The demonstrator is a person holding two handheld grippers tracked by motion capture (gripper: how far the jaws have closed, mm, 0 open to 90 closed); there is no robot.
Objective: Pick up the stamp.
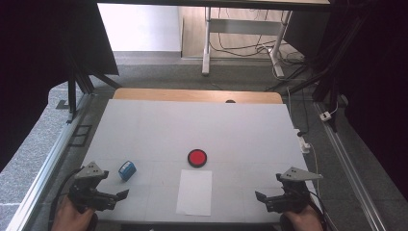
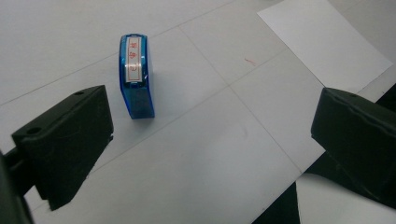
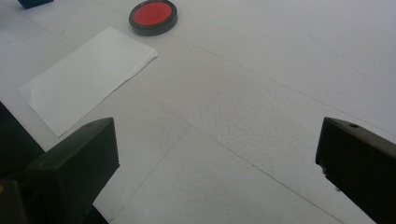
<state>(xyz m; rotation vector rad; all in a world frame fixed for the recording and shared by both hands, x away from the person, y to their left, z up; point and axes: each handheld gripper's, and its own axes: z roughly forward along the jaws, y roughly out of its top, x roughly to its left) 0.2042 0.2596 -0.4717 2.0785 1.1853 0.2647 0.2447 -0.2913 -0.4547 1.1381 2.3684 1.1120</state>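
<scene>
Approach stage: left tongs (image 1: 126, 194), jaws wide and empty, sit near the blue stamp (image 1: 127, 170) on the counter (image 1: 202, 125); centre it between them before closing. Right tongs (image 1: 258, 196) wide, idle.

You've got one piece of lettering on show: the blue stamp (image 2: 136, 77) carries a white strip label along its top, with small red characters printed on it, clearest in the left gripper view. They're too small and blurred to read from here, so no word or number can be made out. Beside it on the white table cover (image 2: 210, 158) sits a short red stroke, more a smudge than a sign, and nothing legible turns up in your high view or right gripper view.
</scene>
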